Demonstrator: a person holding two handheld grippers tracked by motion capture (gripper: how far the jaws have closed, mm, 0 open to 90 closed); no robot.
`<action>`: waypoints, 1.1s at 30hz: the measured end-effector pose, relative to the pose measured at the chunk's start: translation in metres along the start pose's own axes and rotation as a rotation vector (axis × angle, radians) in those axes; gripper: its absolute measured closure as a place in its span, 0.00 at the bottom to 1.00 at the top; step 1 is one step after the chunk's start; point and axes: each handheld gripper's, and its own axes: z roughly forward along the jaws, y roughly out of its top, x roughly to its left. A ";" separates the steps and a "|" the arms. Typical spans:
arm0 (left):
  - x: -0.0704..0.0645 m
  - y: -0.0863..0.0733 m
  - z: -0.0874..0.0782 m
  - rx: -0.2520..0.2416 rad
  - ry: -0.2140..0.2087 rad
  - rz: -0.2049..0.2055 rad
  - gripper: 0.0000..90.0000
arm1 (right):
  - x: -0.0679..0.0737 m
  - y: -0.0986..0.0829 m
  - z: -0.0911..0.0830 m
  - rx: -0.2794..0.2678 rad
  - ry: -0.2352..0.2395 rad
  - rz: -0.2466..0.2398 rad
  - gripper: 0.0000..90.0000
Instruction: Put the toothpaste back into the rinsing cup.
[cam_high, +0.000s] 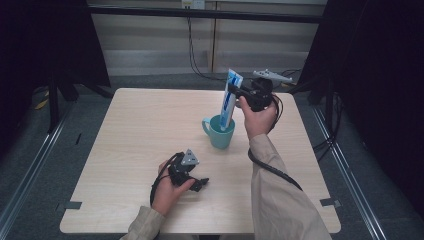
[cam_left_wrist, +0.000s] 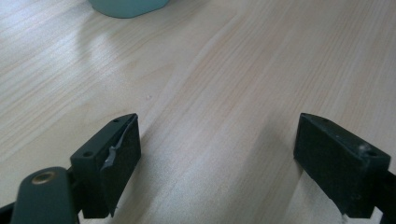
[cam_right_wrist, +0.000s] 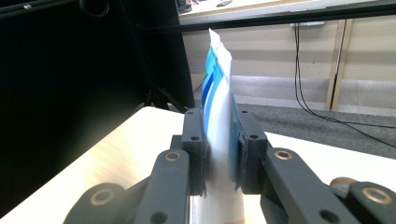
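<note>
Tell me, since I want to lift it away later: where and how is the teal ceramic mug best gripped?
Probably by the loop handle of the teal ceramic mug, coming from the table's left side, where the handle juts out free. The open left hand-held gripper rests nearest. The rim is poorer: the blue-and-white tube stands inside, clamped by the right hand-held gripper.

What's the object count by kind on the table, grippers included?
Mug, teal: 1
Toothpaste tube, blue and white, standing in the mug: 1
Grippers, left gripper and right gripper: 2
Total: 4
</note>
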 end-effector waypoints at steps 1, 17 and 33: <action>0.000 0.000 0.000 0.000 0.000 0.000 0.16 | 0.000 -0.001 0.000 0.002 -0.002 0.001 0.86; 0.000 0.000 0.000 0.000 0.000 0.001 0.16 | -0.003 -0.021 0.008 0.022 -0.009 -0.001 0.85; -0.001 0.000 0.001 -0.012 0.005 -0.002 0.17 | -0.004 -0.039 0.013 0.026 -0.016 0.005 0.85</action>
